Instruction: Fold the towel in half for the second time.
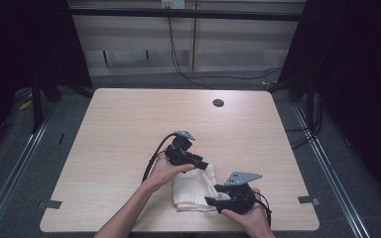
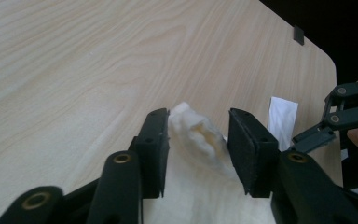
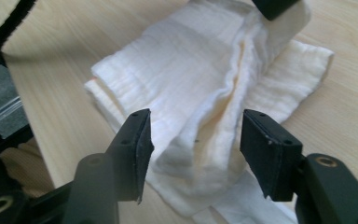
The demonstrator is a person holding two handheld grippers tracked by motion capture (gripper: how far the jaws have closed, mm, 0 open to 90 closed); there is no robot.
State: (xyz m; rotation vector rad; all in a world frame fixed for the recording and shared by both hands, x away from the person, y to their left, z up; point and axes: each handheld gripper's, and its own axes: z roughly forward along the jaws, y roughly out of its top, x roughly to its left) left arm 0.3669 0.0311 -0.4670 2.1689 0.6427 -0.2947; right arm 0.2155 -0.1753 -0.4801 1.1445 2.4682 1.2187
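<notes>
A cream cloth (image 3: 200,88) of soft, loosely woven fabric with a fine ribbed texture and a matt finish is seen lying folded between and beyond the jaws. The worktop (image 1: 129,124) beneath them is made of pale wood-grain laminate, smooth, with a faint sheen. Both the left gripper (image 2: 198,147) and the right gripper (image 3: 196,140) are built of matt black plastic, fitted with brass-coloured metal rivets behind the jaws; the inner pads (image 3: 265,149) are faced with a dull, slightly grainy black rubber.
</notes>
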